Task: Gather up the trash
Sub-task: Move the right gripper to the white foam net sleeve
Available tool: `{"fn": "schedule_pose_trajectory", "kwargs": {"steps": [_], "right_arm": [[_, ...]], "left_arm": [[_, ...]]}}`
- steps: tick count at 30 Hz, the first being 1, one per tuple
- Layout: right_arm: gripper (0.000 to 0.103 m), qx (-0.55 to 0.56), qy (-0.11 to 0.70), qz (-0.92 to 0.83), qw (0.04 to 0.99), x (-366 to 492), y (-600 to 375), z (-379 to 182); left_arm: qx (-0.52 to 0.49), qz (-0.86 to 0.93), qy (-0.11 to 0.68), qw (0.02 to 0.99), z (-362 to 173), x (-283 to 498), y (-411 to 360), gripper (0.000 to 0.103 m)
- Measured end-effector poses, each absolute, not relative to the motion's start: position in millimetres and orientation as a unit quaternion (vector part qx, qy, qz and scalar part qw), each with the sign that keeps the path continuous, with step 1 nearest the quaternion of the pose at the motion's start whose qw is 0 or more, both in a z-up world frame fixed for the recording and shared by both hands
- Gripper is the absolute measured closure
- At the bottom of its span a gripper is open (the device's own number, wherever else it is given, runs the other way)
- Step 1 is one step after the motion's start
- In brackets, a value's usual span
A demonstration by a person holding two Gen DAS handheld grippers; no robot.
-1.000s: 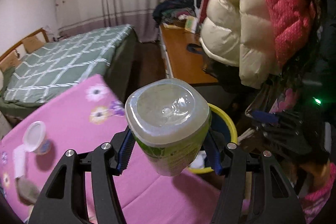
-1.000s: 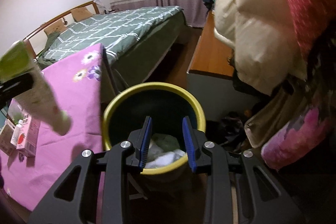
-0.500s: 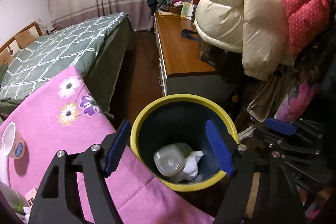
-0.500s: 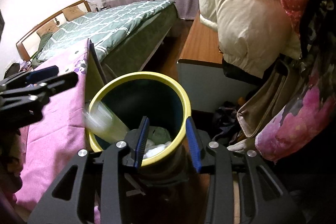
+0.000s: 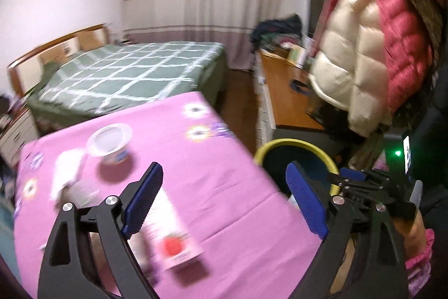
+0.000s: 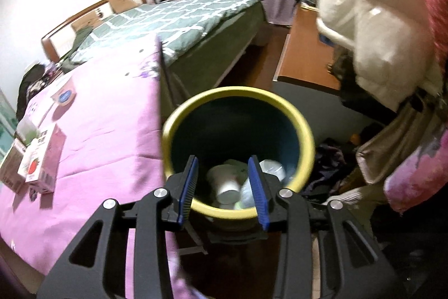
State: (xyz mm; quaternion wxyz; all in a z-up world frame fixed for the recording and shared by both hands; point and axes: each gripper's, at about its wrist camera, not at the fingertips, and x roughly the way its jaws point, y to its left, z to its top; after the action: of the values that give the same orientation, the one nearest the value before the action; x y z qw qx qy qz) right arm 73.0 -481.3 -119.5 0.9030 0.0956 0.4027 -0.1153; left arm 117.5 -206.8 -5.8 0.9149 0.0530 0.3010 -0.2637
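A yellow-rimmed dark bin stands beside the pink-clothed table; it holds a bottle and crumpled trash. My right gripper is closed on the bin's near rim, one finger inside and one outside. My left gripper is open and empty above the table, over a pink carton with a red fruit picture. A white cup and crumpled paper lie farther on the table. The bin shows in the left wrist view at the table's right edge.
A green checked bed lies behind the table. A wooden desk and hanging puffer jackets stand to the right of the bin. A second carton lies at the table's left edge.
My left gripper let the green-labelled bottle drop into the bin, opened, and swung left over the table. My right gripper stayed on the bin's rim.
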Motion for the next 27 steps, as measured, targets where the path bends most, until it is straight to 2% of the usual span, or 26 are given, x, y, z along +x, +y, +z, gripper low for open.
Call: {"fn": "schedule_pose_trajectory", "kwargs": {"steps": [14, 27], "right_arm": [[0.067, 0.036, 0.399, 0.009, 0.916, 130.4, -334.2, -98.4], [0.067, -0.013, 0.415, 0.178, 0.892, 261.2, -158.2, -47.8]], "left_arm": [[-0.002, -0.078, 0.263, 0.962, 9.6, 74.1, -8.7, 0.01], [-0.027, -0.005, 0.261, 0.965, 2.9, 63.2, 73.3, 0.009]]}}
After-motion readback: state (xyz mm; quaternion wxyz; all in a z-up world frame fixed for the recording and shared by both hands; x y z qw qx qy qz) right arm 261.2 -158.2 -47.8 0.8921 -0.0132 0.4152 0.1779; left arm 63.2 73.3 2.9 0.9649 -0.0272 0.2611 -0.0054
